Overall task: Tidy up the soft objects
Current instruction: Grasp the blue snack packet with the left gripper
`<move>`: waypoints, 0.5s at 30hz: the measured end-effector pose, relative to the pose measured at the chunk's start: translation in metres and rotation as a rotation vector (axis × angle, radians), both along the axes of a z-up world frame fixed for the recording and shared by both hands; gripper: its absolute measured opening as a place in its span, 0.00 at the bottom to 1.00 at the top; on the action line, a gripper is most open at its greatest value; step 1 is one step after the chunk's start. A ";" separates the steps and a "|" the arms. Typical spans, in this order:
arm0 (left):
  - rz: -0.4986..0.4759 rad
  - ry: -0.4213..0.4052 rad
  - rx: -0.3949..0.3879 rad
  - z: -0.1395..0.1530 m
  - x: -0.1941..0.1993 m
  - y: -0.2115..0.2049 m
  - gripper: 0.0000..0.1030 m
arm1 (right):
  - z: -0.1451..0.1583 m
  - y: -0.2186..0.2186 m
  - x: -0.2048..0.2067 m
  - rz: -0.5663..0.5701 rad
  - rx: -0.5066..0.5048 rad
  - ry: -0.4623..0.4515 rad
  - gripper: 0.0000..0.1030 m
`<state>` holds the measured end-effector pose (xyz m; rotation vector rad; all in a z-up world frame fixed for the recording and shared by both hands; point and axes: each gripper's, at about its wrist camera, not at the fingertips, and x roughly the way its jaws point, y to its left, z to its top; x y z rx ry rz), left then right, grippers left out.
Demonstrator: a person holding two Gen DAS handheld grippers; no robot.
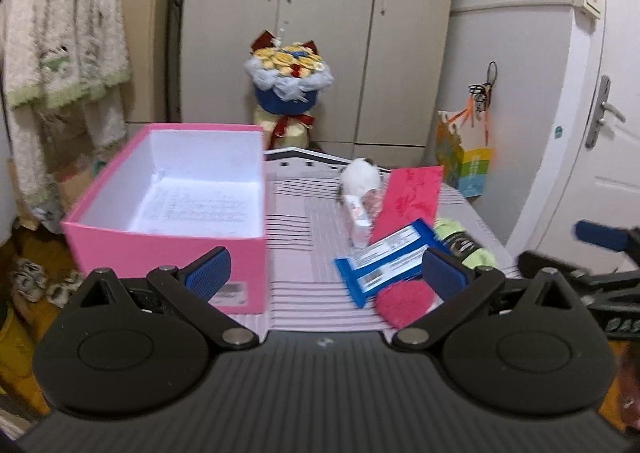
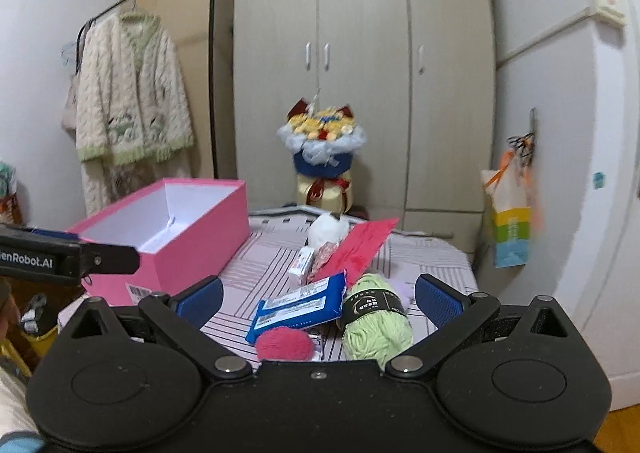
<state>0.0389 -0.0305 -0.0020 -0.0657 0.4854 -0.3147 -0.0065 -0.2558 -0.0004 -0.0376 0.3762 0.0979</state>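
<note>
Both the left gripper (image 1: 326, 273) and the right gripper (image 2: 318, 299) hang over the striped table (image 1: 296, 229) with jaws wide, holding nothing. The pink box (image 1: 168, 241) sits open at ten o'clock. The pink pompom (image 2: 284, 345), green yarn (image 2: 378, 327) and blue packet (image 2: 298, 307) lie close together at twelve o'clock.

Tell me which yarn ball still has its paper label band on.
The light green yarn skein, on the table's right side: a black label band wraps its middle. The pink yarn ball beside the blue packet is bare.
</note>
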 end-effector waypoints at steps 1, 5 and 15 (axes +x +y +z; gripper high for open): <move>-0.007 0.012 -0.014 -0.001 0.007 -0.005 0.99 | -0.001 -0.002 0.011 0.019 -0.003 0.020 1.00; -0.052 0.055 -0.086 -0.009 0.043 -0.023 0.97 | -0.009 -0.005 0.049 0.081 -0.039 0.079 0.91; -0.103 0.241 -0.195 -0.058 0.123 -0.054 0.70 | -0.047 -0.007 0.113 0.185 -0.056 0.200 0.61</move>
